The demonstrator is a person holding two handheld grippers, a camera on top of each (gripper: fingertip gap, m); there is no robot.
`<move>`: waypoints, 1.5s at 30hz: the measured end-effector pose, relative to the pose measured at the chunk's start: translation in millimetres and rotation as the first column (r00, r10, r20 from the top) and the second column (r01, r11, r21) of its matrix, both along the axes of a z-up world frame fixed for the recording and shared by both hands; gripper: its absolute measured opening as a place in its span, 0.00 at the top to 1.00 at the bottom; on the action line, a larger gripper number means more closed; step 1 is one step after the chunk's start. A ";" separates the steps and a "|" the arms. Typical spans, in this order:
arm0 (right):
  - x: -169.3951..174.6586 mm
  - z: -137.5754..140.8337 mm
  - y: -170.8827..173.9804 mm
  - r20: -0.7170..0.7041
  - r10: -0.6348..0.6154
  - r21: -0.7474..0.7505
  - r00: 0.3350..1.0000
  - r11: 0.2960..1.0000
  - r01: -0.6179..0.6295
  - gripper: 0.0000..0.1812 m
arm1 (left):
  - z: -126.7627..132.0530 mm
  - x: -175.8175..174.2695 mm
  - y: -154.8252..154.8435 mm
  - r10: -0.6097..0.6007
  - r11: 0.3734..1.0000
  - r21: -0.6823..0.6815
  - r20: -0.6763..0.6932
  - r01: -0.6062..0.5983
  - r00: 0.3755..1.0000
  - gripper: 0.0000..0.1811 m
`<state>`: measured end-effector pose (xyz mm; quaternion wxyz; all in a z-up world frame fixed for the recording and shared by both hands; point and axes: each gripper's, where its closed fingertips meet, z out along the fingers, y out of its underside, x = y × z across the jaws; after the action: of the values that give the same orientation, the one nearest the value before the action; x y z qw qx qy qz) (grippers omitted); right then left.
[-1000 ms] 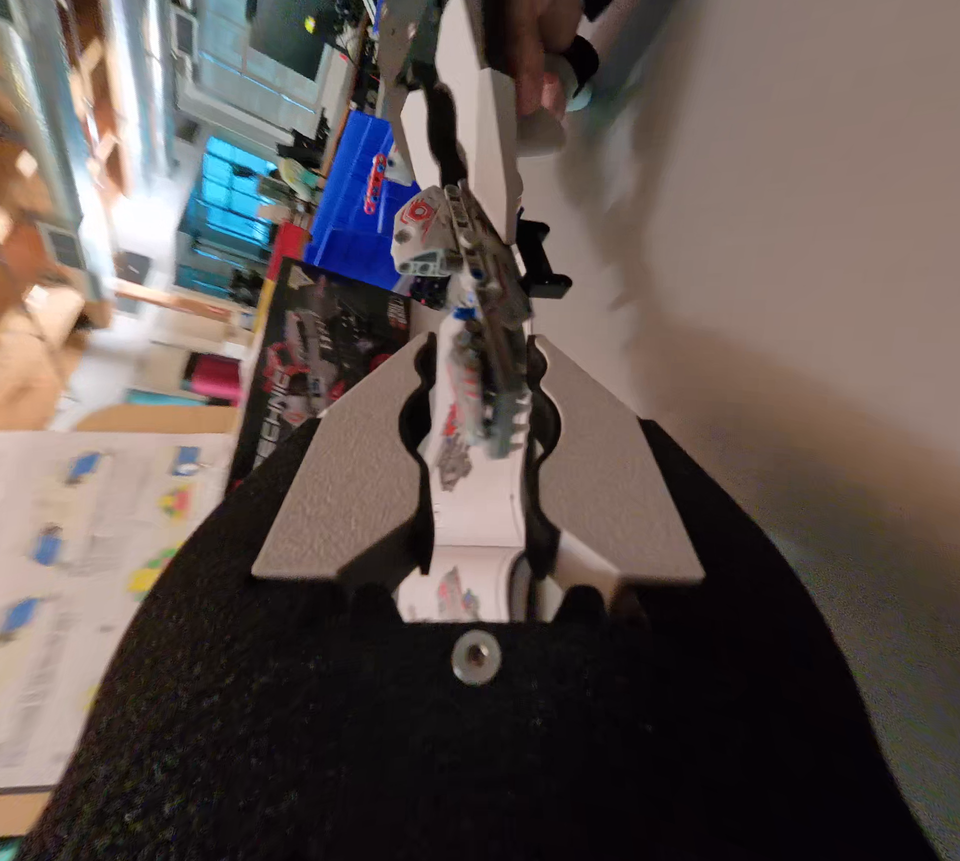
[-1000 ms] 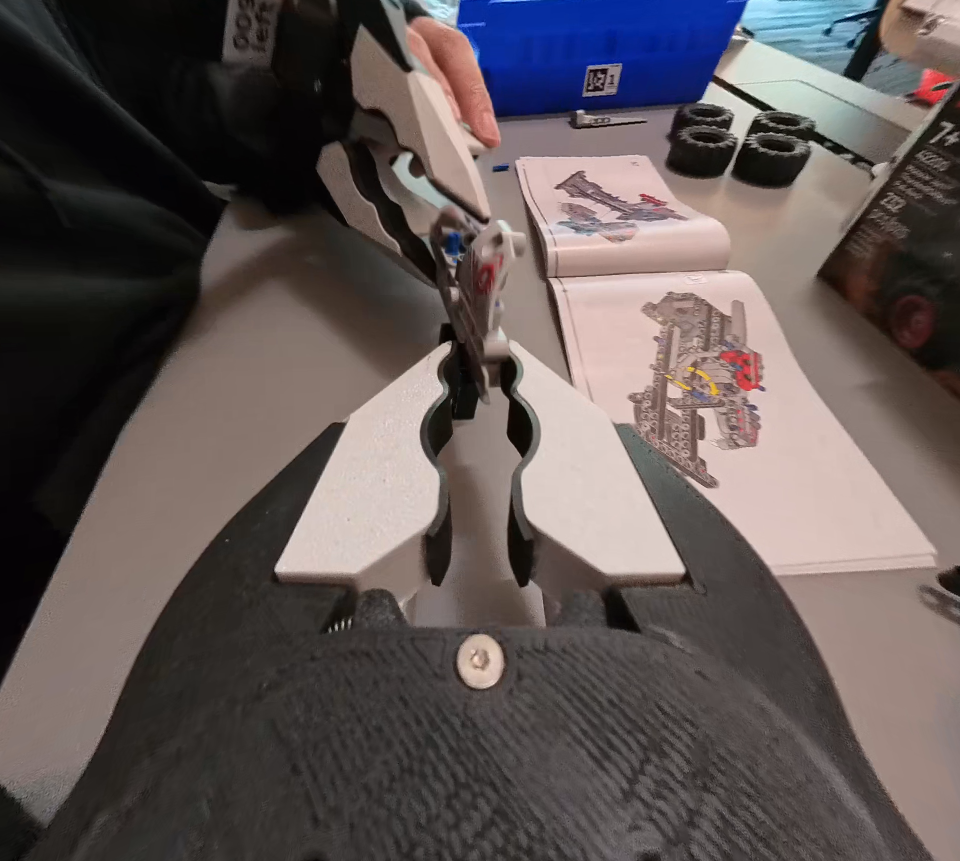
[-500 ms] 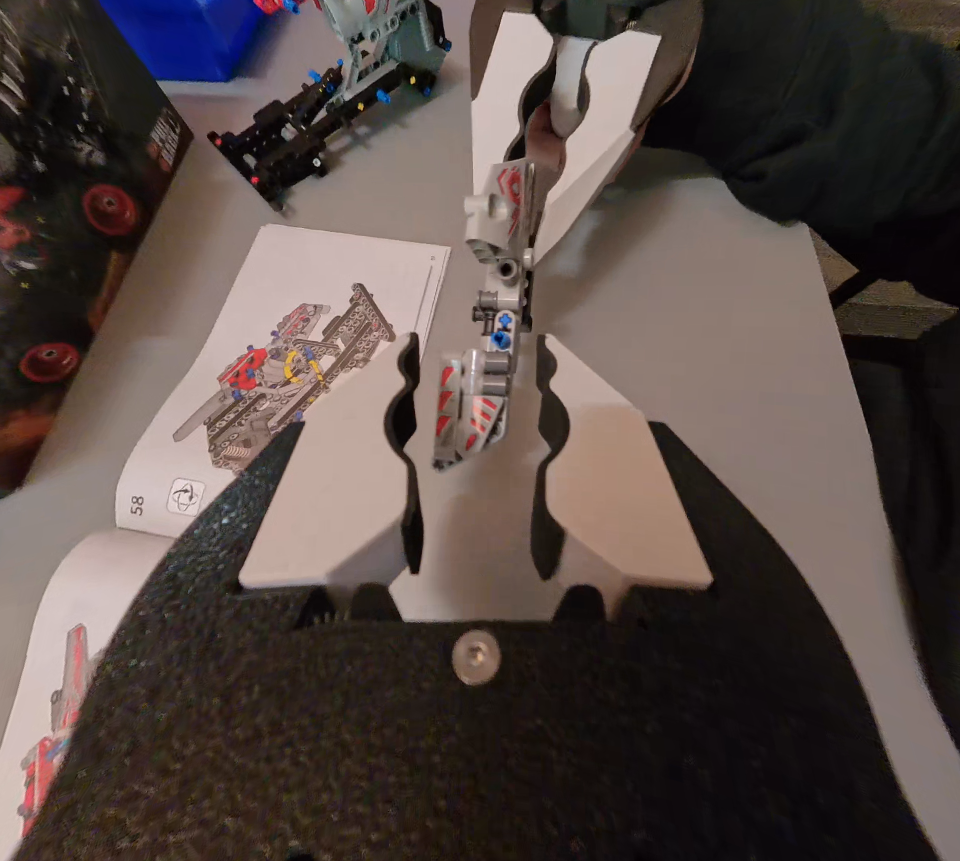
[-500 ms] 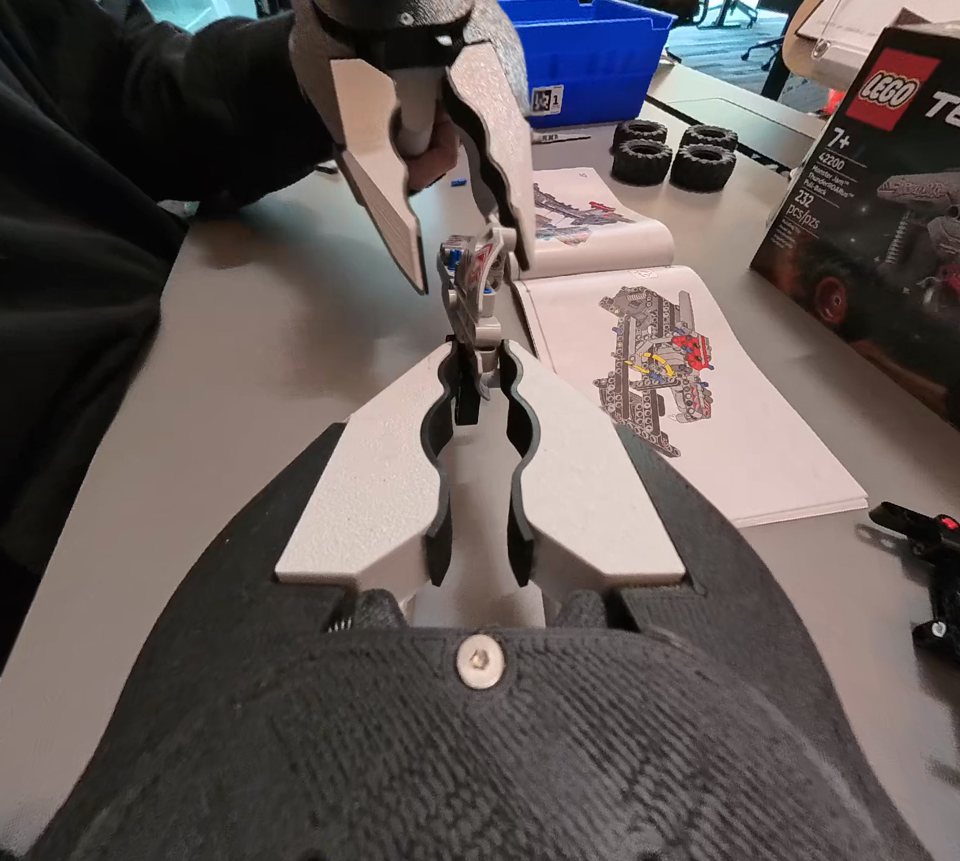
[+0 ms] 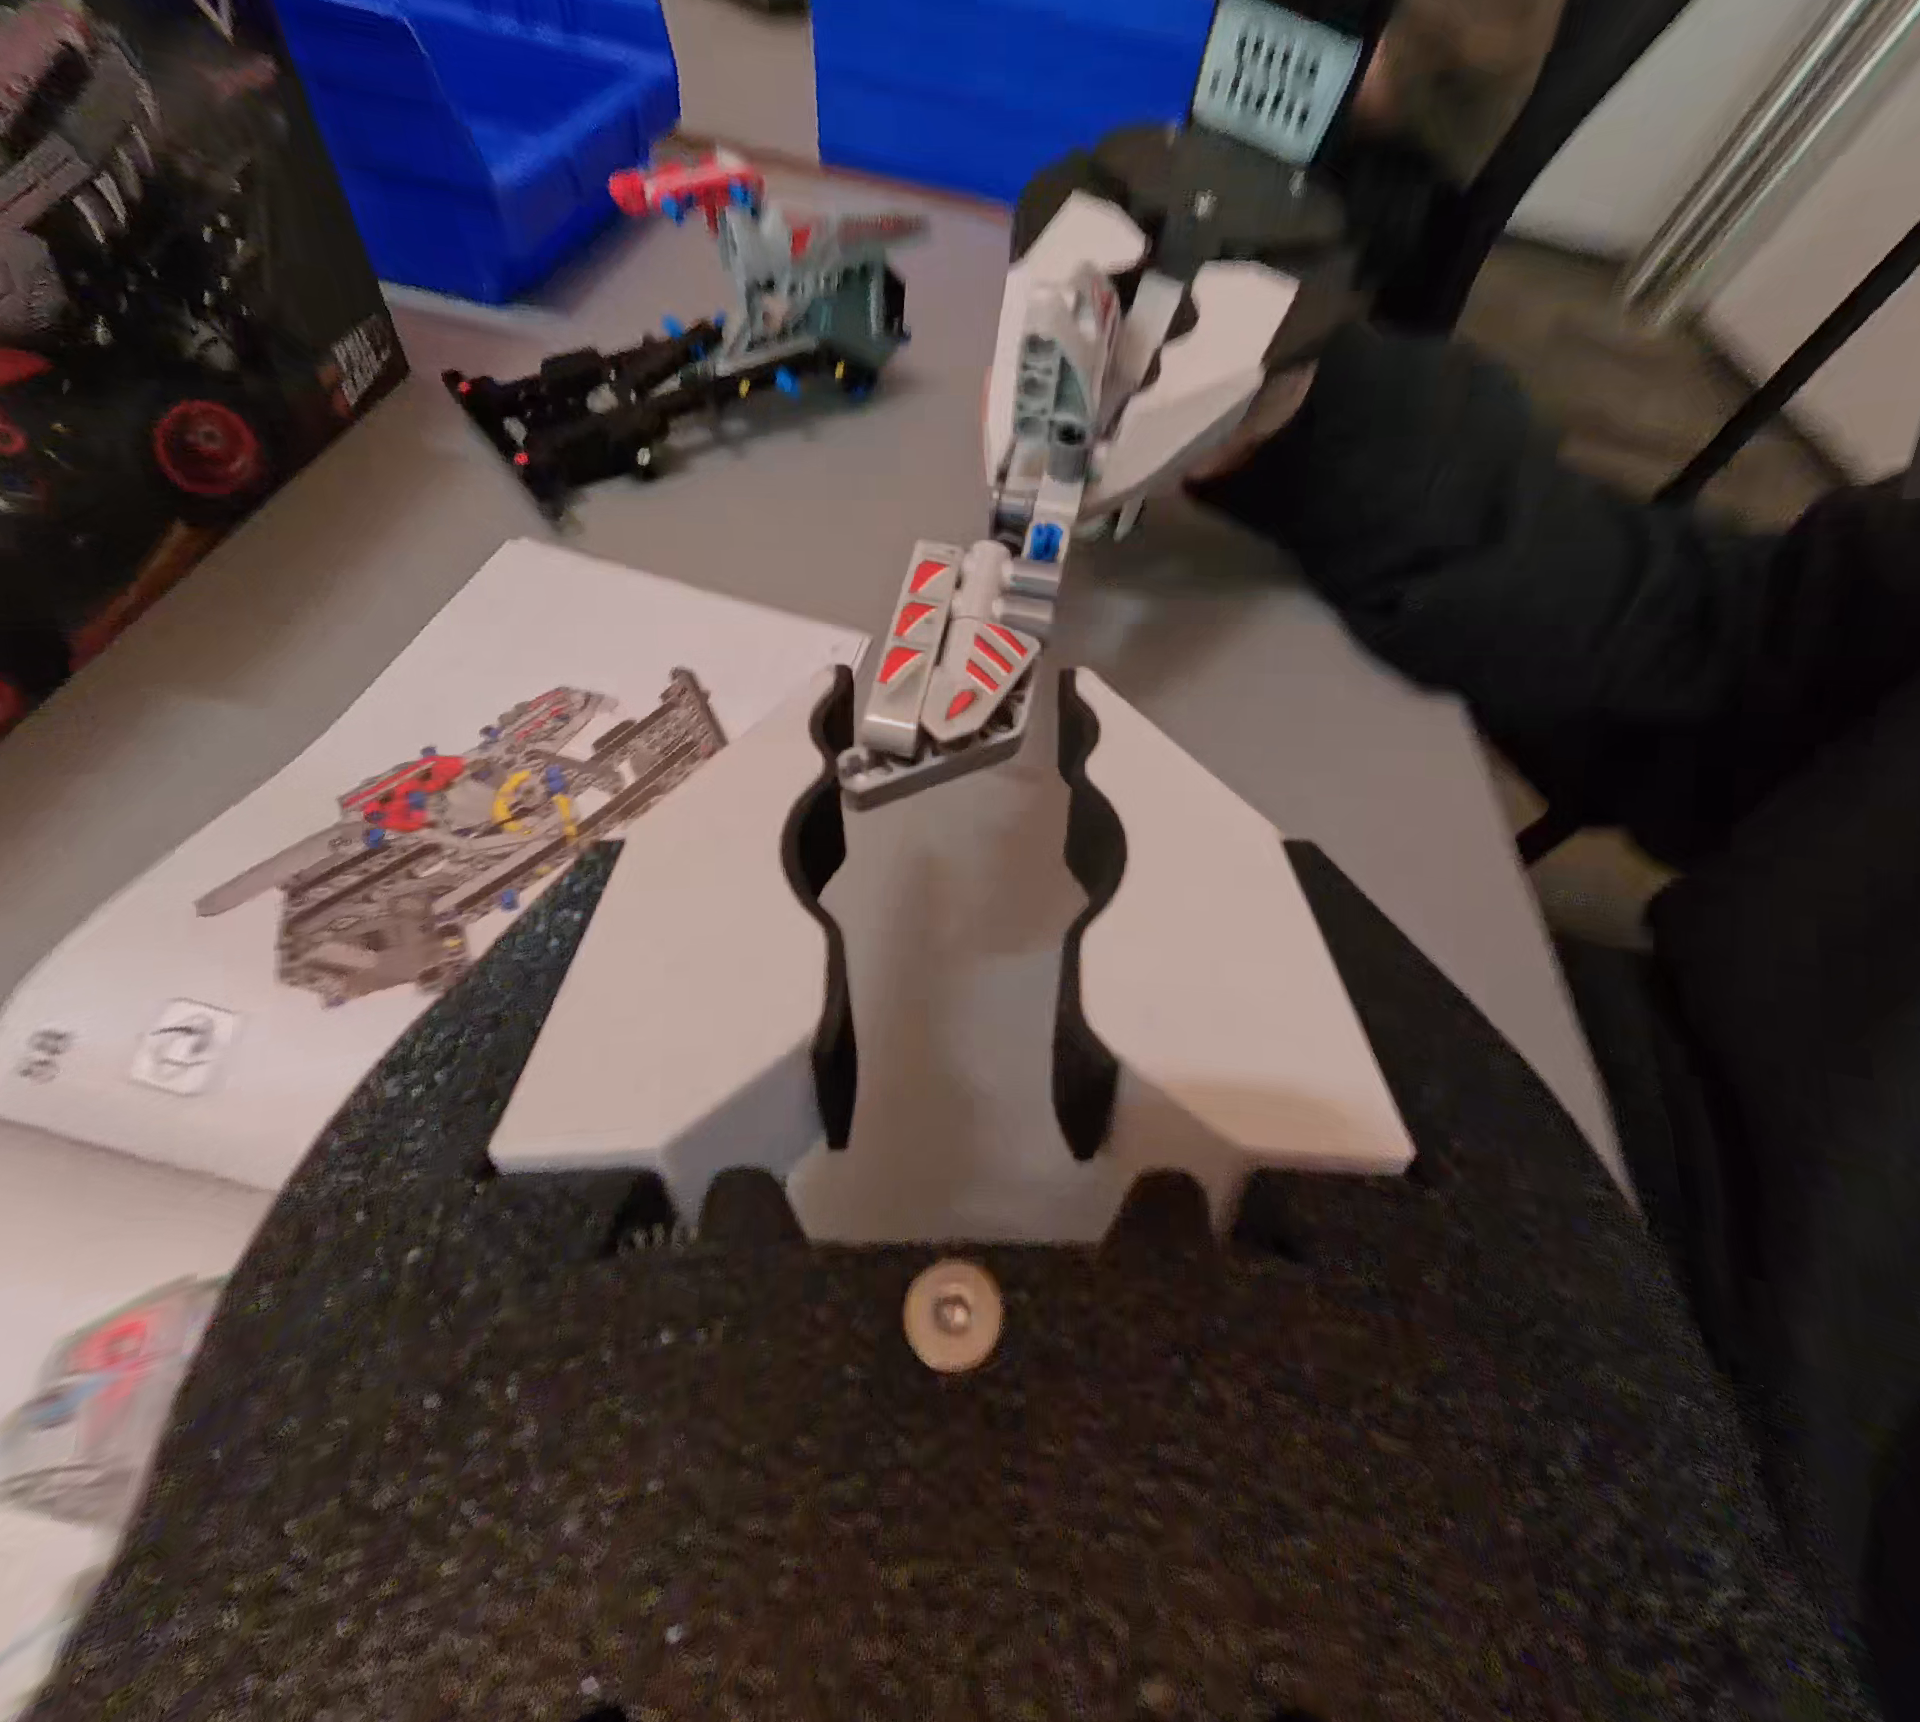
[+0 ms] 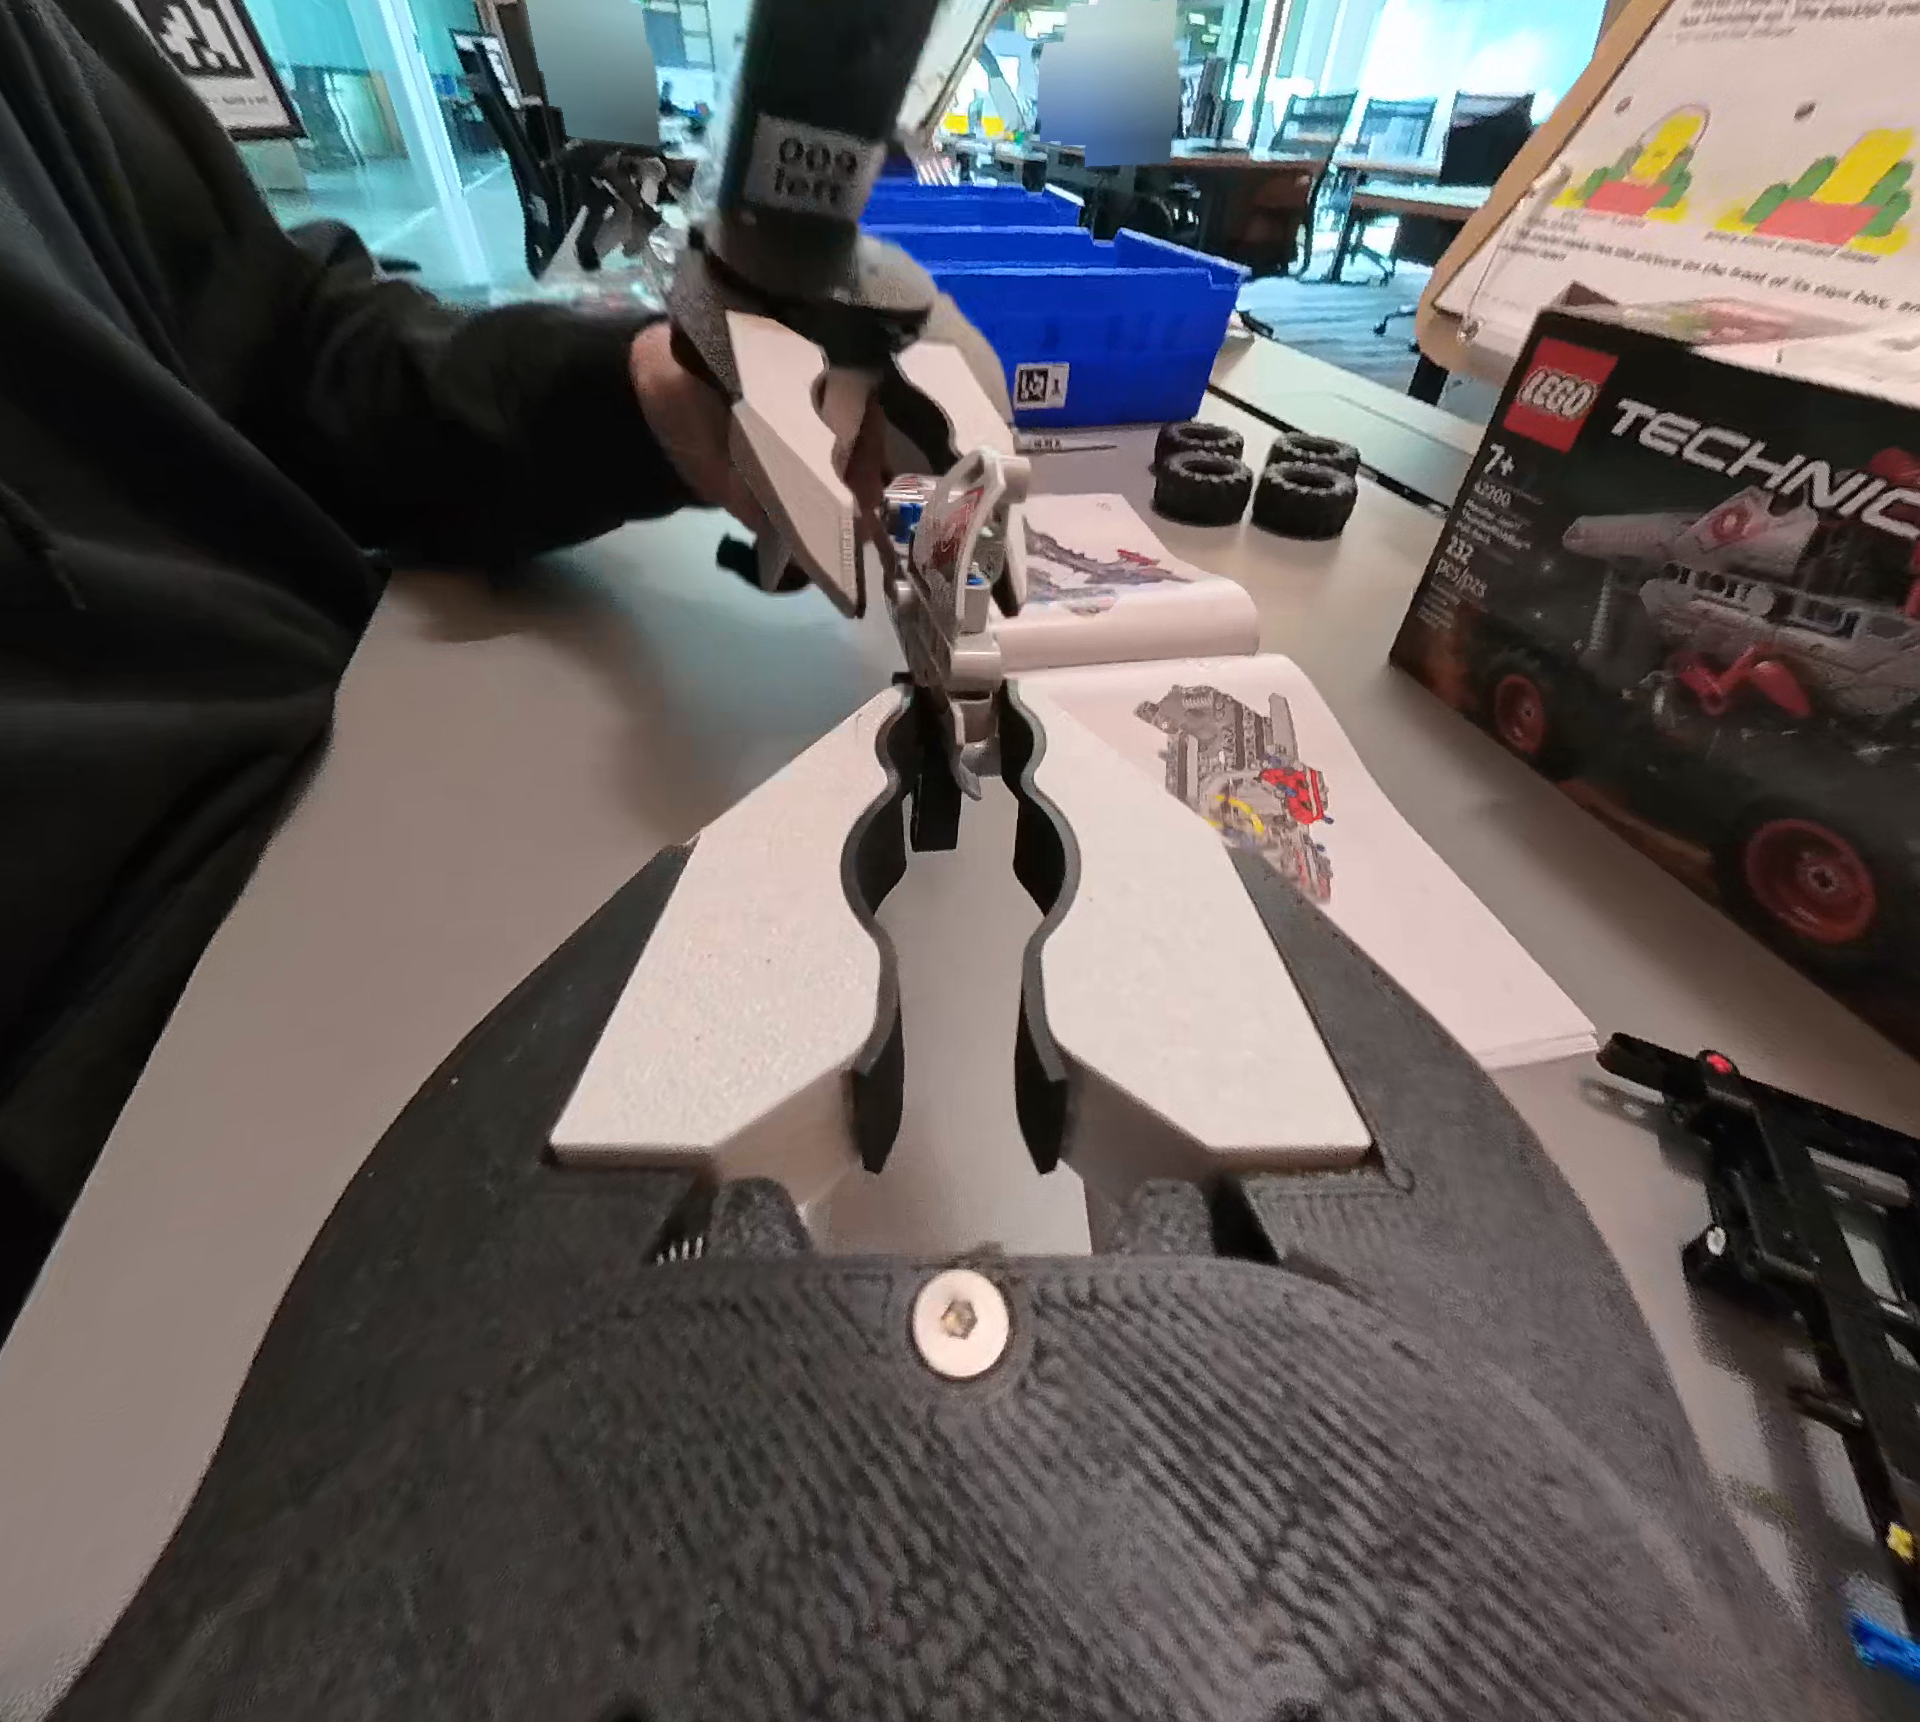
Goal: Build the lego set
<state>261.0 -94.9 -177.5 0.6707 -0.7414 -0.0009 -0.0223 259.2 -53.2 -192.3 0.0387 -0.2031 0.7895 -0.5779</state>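
Observation:
A grey Lego sub-assembly (image 5: 956, 633) with red stickers hangs in the air over the grey table (image 5: 1257, 737). My right gripper (image 6: 954, 711) is shut on its narrow end, and shows far off in the left wrist view (image 5: 1081, 467). My left gripper (image 5: 948, 696) is open, and the assembly's wide stickered end lies between its fingertips with a little room on each side. In the right wrist view the assembly (image 6: 951, 571) stands up from my jaws into the left gripper (image 6: 925, 592), which points down at it from above.
An open instruction booklet (image 5: 582, 654) lies on the table beside the Lego box (image 6: 1683, 592). A black part-built chassis (image 5: 665, 394) lies behind the booklet. Several black tyres (image 6: 1252, 472) and blue bins (image 6: 1091, 311) stand at the back. A person's dark sleeve (image 6: 312, 446) is at left. The gap from one gripper's tips to the other's is roughly 5 centimeters.
The left gripper was shut on the assembly a second ago and has since opened, and it has turned from sideways to upright. The right gripper keeps its hold.

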 end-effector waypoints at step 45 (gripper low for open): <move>-16.6 -6.2 23.3 0.046 0.090 0.009 0.995 0.996 -0.090 0.93 | 25.9 -26.3 7.7 0.106 0.948 -0.316 0.228 -0.030 0.968 0.84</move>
<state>244.3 -71.6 -183.7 0.6750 -0.7361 -0.0495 -0.0092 232.9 -45.5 -166.4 0.1224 -0.1620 0.6707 -0.7134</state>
